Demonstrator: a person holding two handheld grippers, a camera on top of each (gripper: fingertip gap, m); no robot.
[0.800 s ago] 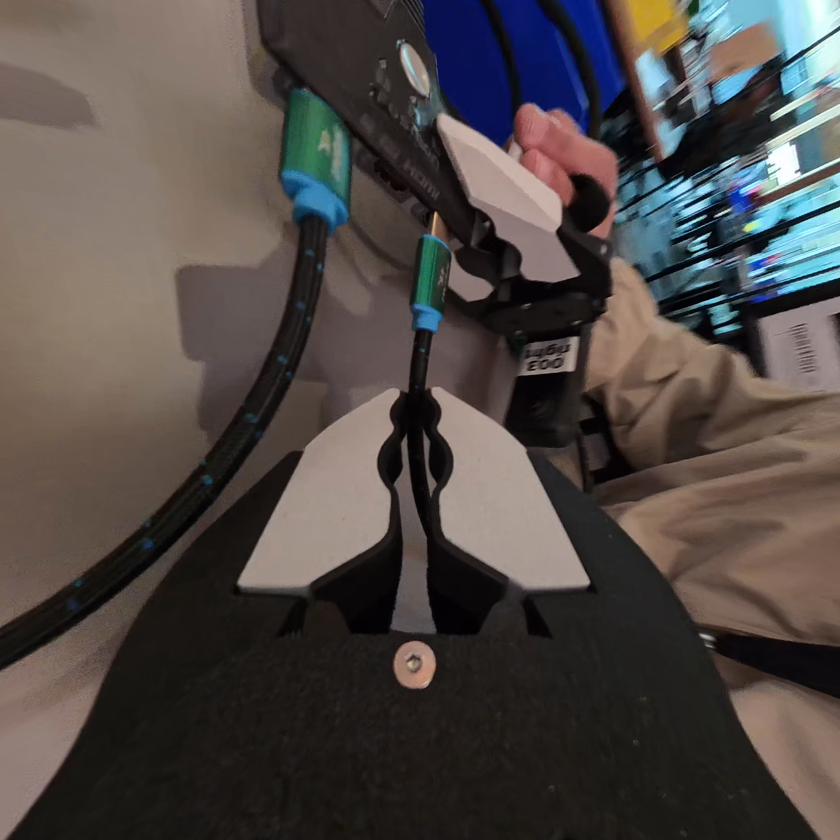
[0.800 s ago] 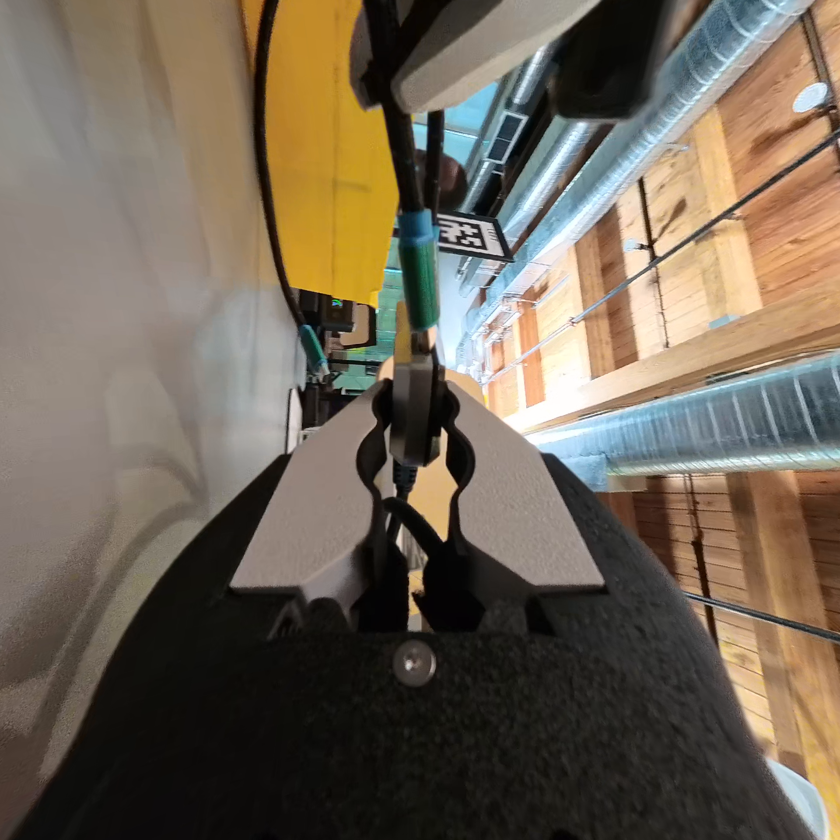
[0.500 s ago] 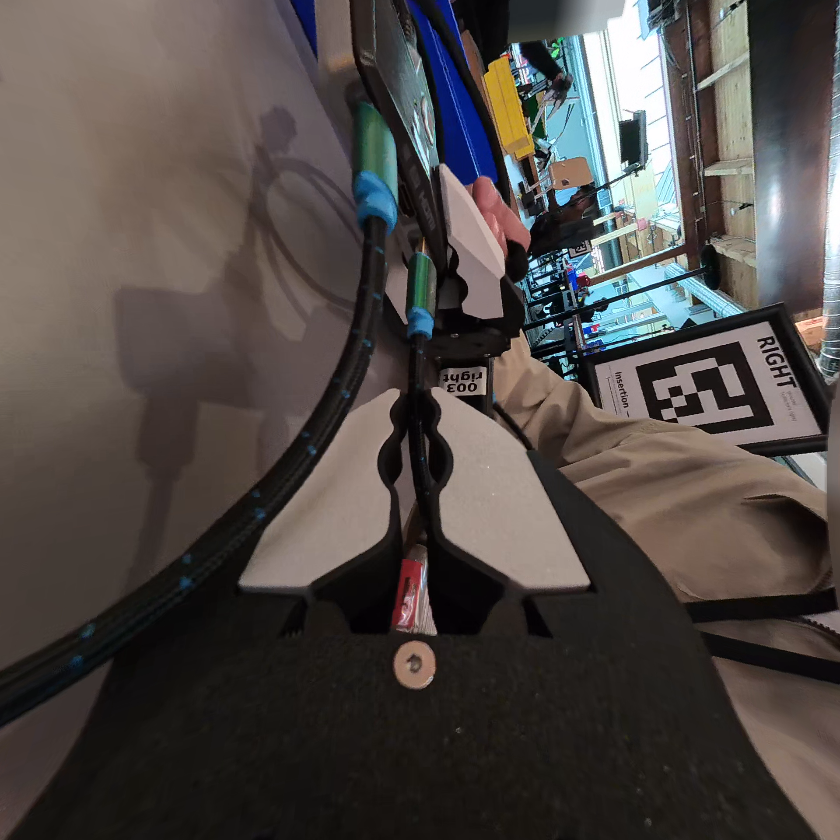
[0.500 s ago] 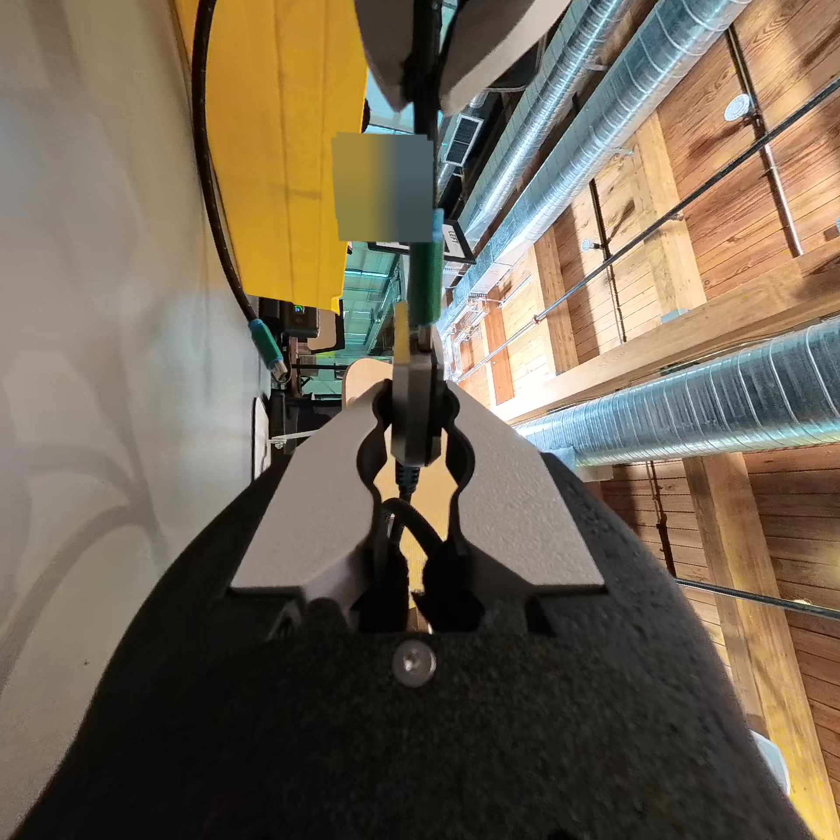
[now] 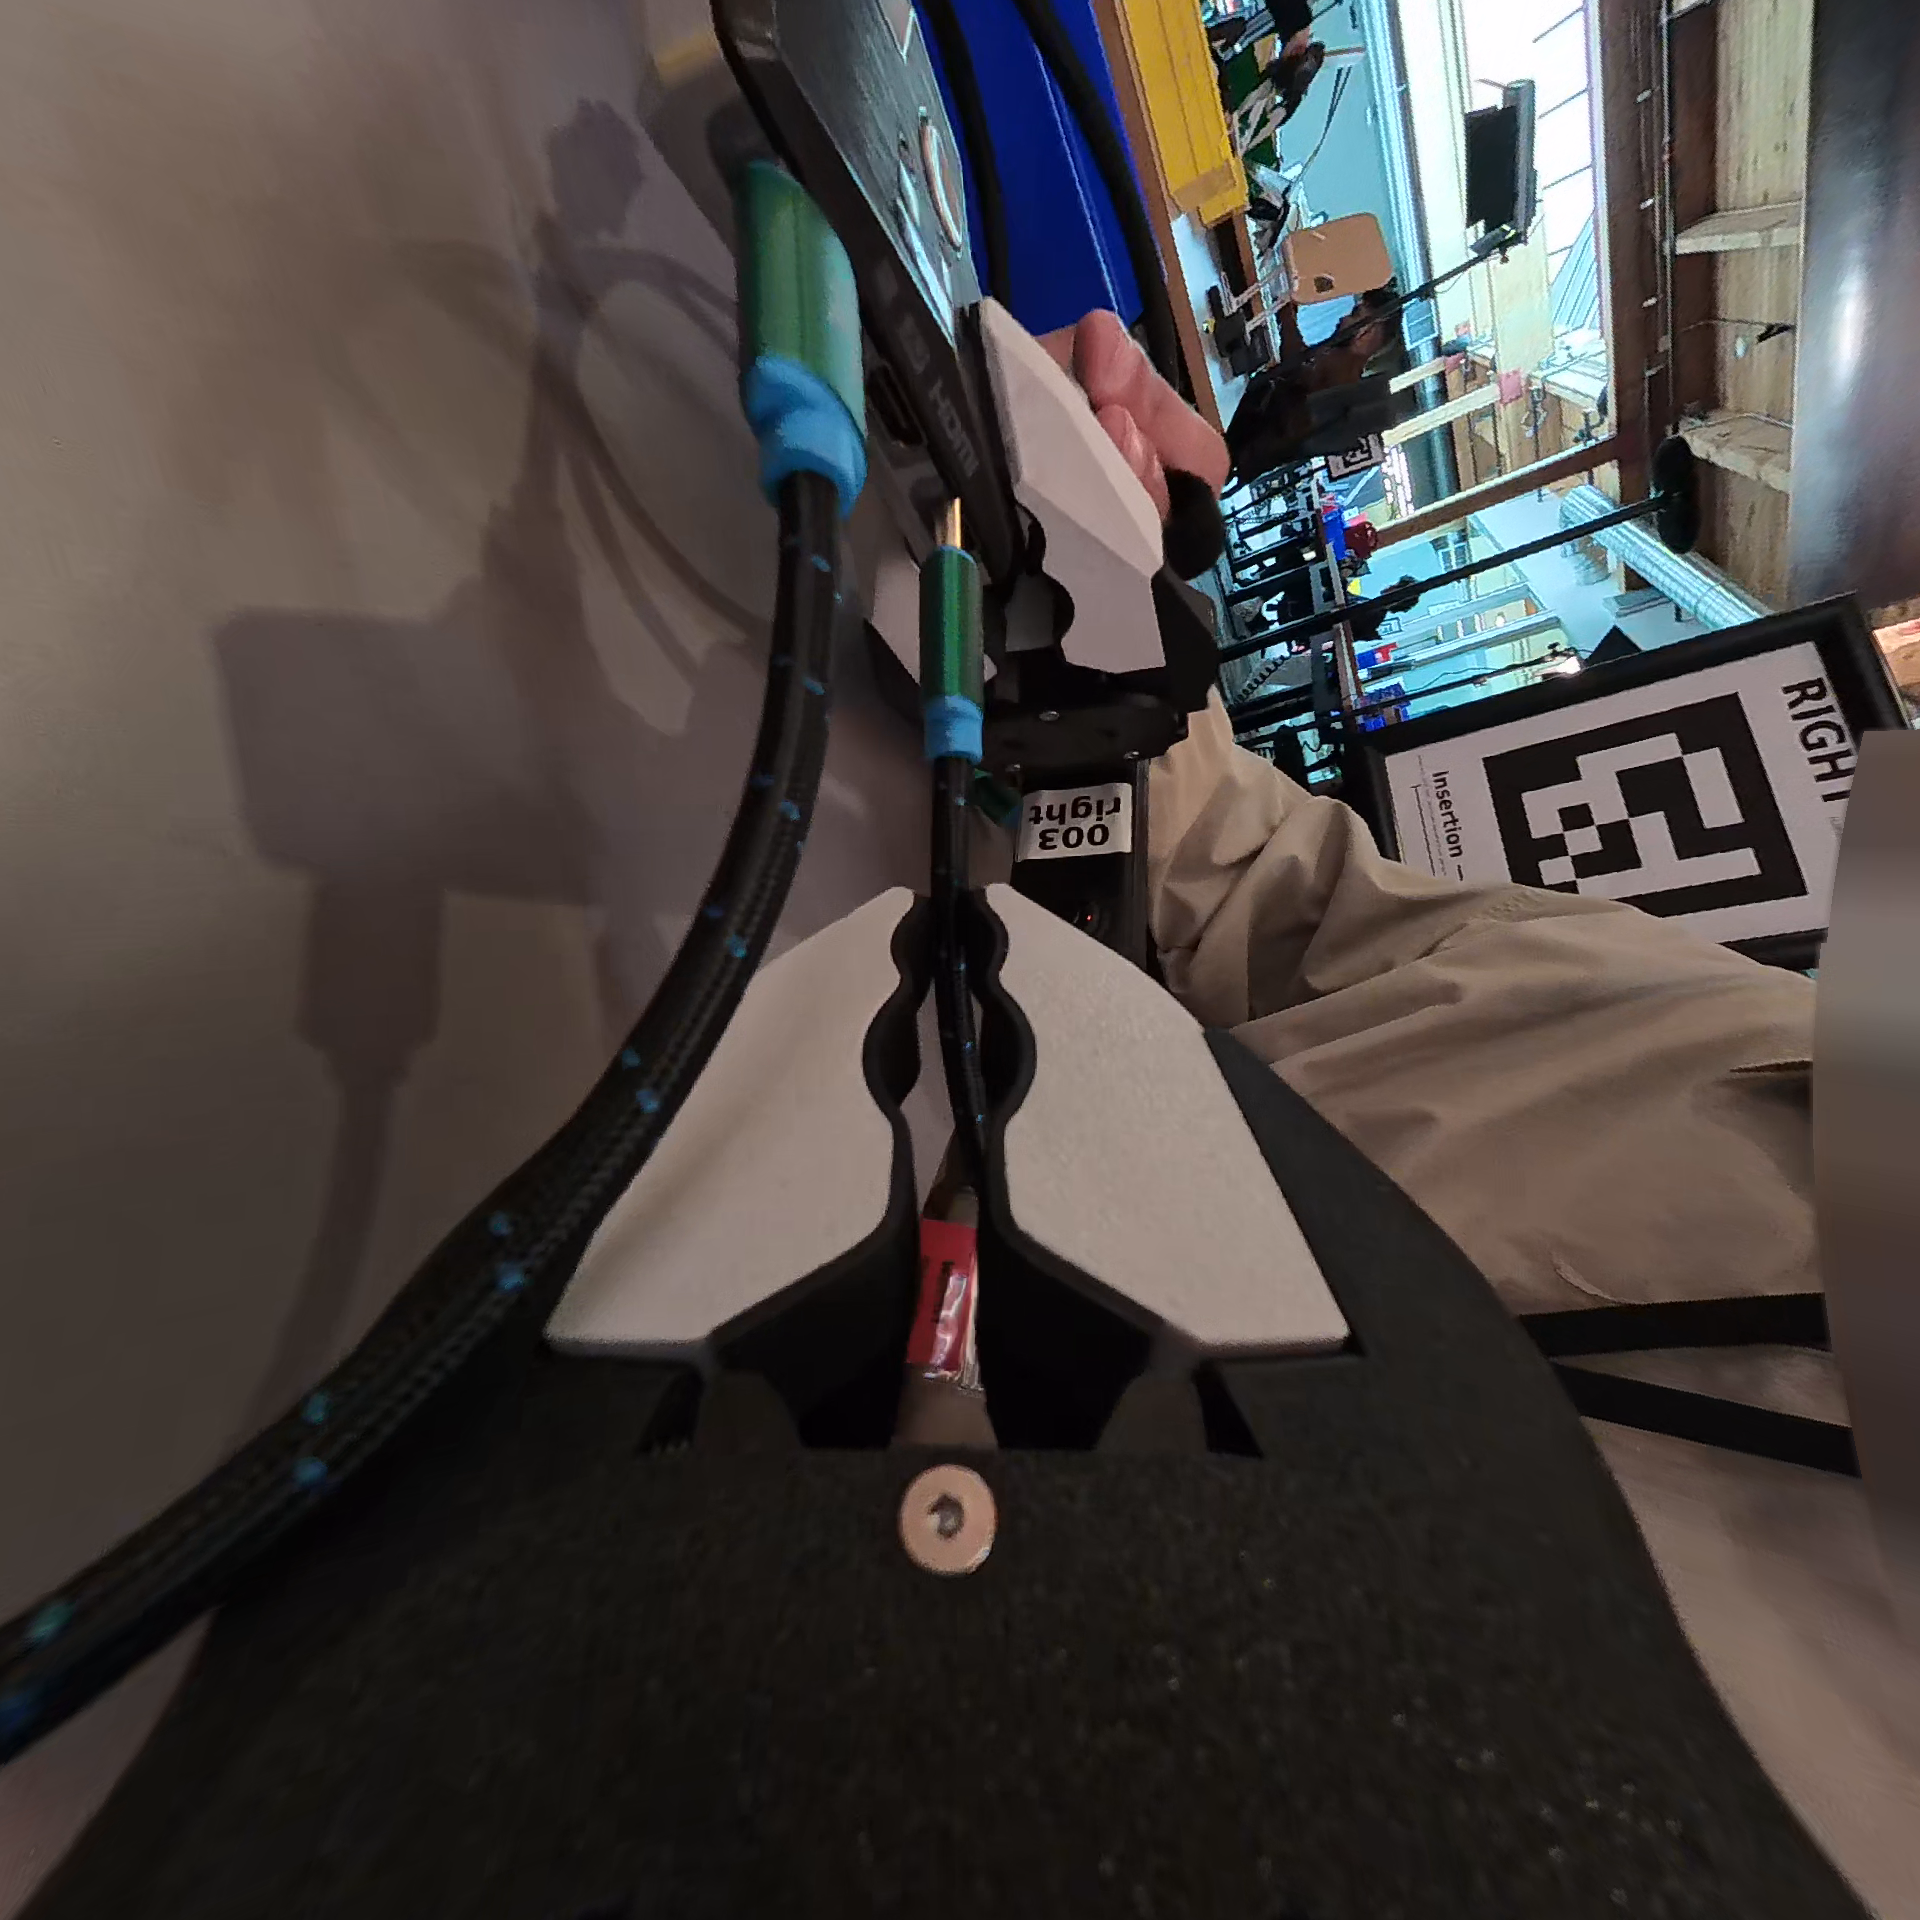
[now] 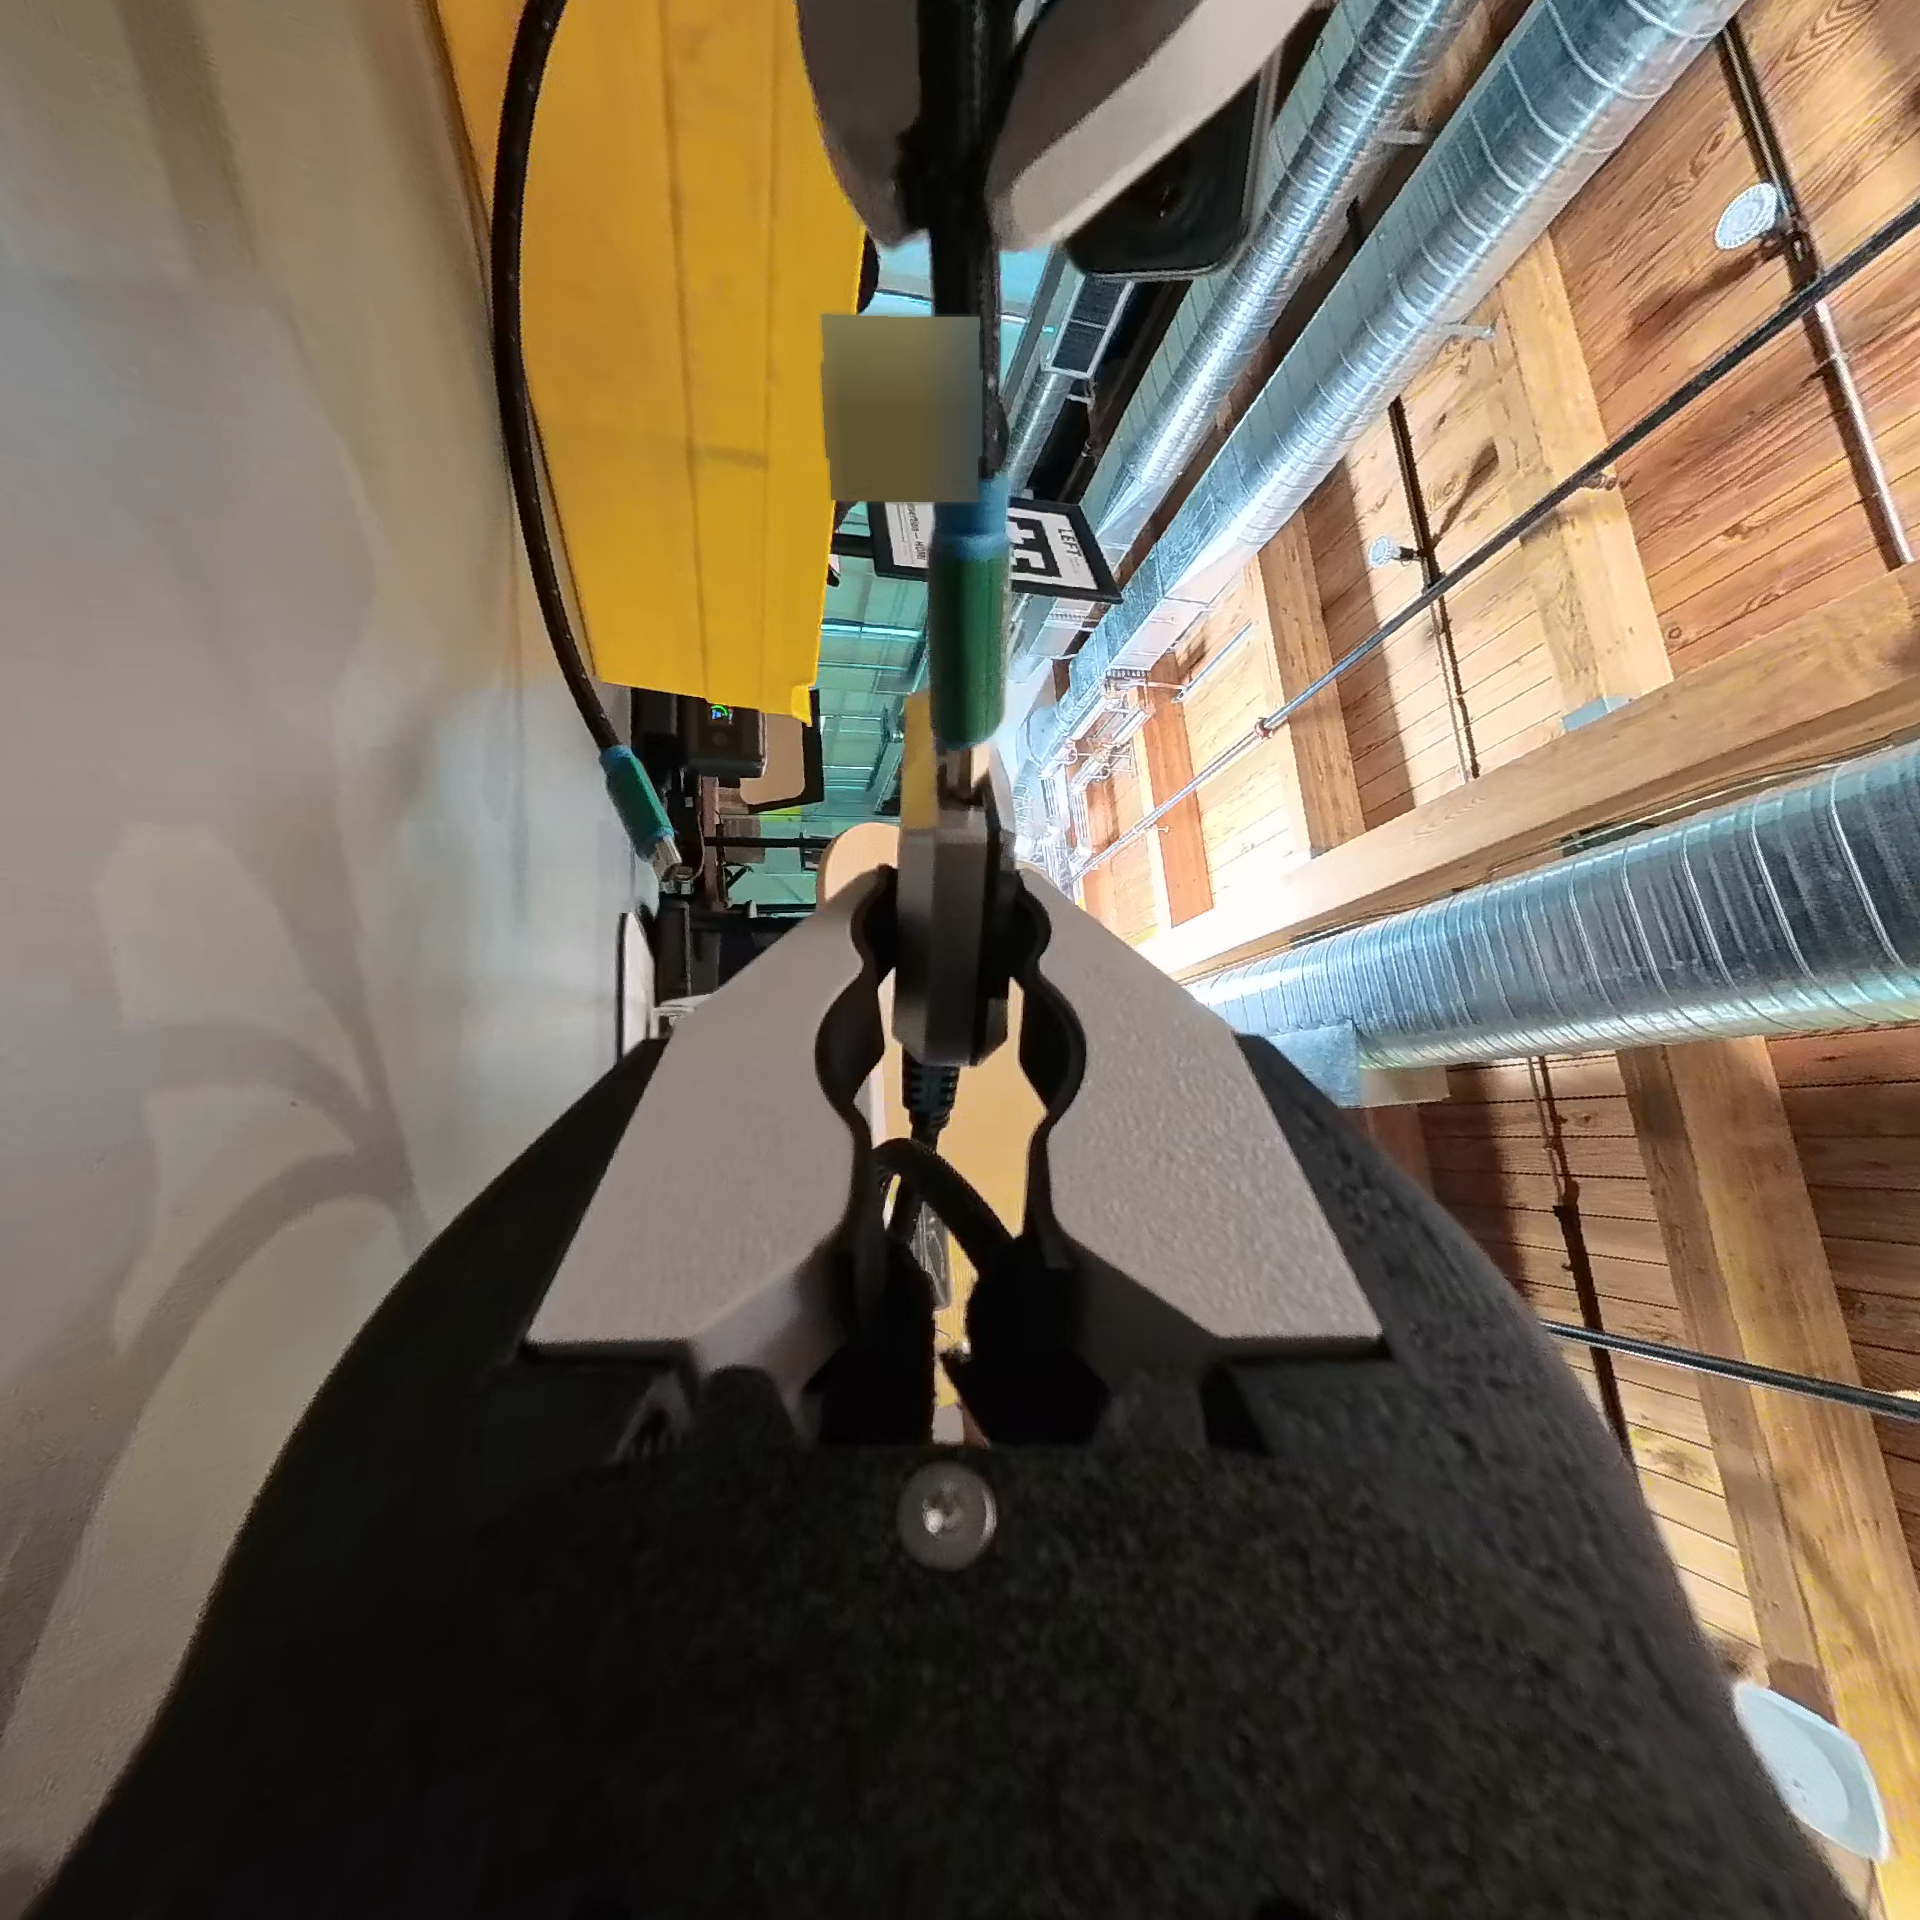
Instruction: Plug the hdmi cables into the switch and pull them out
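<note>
Left gripper (image 5: 951,909) pinches the thin cable (image 5: 954,831), plug (image 5: 951,649) just ahead at the switch (image 5: 914,208); right gripper (image 6: 951,894) clamps the switch's edge.

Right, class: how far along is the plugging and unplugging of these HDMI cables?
Done: the green plug of a thick braided cable sits in the black switch box. In hand: the right tongs grip the switch; the left tongs pinch the thin black braided cable, its gold tip partly showing at a port. Left: probably seating it, a third loose green plug, then pulling all out.
</note>
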